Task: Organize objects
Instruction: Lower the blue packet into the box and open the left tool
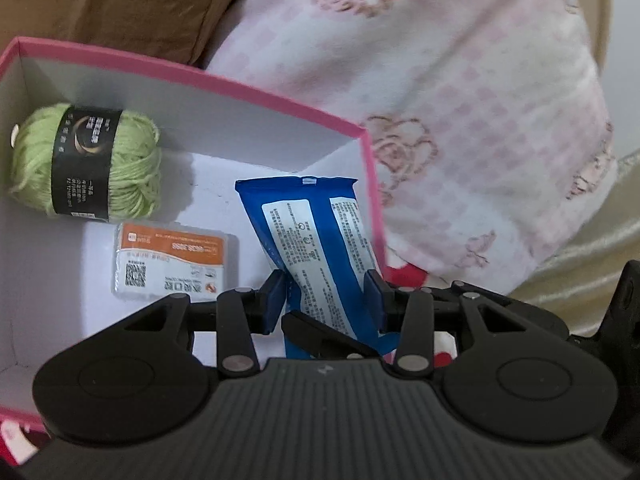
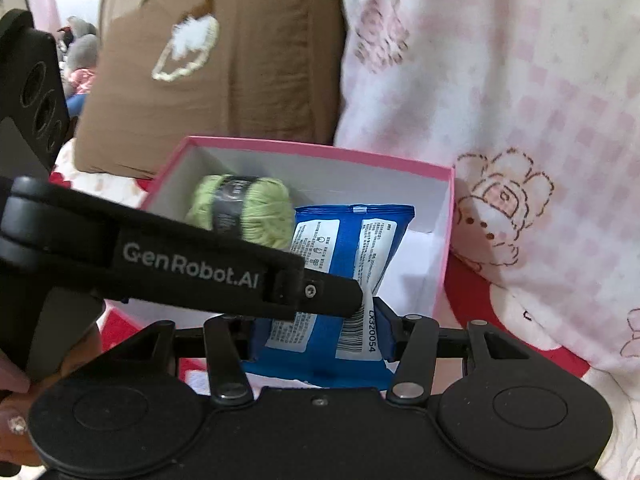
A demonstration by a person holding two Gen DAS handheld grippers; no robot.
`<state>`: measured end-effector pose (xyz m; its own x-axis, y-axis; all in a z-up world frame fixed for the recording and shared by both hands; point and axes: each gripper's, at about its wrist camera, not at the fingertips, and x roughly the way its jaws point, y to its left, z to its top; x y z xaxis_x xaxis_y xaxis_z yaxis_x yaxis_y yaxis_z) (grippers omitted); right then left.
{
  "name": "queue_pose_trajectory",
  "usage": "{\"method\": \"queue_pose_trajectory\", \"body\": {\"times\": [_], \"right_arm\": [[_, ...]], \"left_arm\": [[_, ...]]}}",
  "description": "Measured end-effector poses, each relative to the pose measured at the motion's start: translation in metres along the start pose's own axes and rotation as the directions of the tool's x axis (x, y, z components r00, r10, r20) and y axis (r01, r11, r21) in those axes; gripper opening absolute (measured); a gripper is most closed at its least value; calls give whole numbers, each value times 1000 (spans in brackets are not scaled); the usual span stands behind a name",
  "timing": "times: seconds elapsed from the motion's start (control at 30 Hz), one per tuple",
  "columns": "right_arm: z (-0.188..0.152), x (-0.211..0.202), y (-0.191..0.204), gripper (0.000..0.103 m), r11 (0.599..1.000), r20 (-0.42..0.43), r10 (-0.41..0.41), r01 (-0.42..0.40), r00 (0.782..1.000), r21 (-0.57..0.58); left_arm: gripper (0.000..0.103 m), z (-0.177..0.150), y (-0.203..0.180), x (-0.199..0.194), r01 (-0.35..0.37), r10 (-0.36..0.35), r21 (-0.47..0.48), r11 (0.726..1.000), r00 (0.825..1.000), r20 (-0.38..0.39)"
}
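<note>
Both tongs hold one blue packet (image 1: 320, 256). The left tongs (image 1: 326, 300) pinch it narrow at the middle, and the right tongs (image 2: 316, 332) squeeze its near end (the pads press both sides). The packet hangs over the pink box (image 1: 256, 92), at about 5 o'clock inside it. To do this well, I think, lower it flat beside the small orange case (image 1: 172, 266), then let go. The green yarn (image 1: 86, 160) sits at 10 o'clock.
</note>
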<state>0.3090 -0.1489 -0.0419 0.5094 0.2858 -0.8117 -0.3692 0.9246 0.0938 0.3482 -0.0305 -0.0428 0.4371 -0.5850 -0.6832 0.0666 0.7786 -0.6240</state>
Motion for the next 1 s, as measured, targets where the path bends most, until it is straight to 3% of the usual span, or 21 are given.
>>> {"method": "queue_pose_trajectory", "body": {"times": [0.33, 0.47, 0.77, 0.93, 1.0], "right_arm": [[-5, 50, 5, 57, 993, -45, -119, 117, 992, -29], [-6, 56, 13, 57, 985, -37, -161, 159, 986, -62], [-13, 61, 21, 59, 974, -48, -189, 182, 981, -132], [-17, 48, 12, 62, 980, -29, -164, 160, 986, -122], [-20, 42, 6, 61, 983, -22, -138, 134, 990, -122]], "left_arm": [[39, 7, 25, 39, 0, -1, -31, 1000, 1000, -20], [38, 10, 34, 41, 14, -16, -86, 996, 1000, -22], [37, 6, 44, 45, 3, -8, -119, 993, 999, -42], [37, -2, 37, 47, -56, 53, -82, 995, 998, -36], [37, -6, 33, 46, -48, 46, -67, 997, 999, -29]]}}
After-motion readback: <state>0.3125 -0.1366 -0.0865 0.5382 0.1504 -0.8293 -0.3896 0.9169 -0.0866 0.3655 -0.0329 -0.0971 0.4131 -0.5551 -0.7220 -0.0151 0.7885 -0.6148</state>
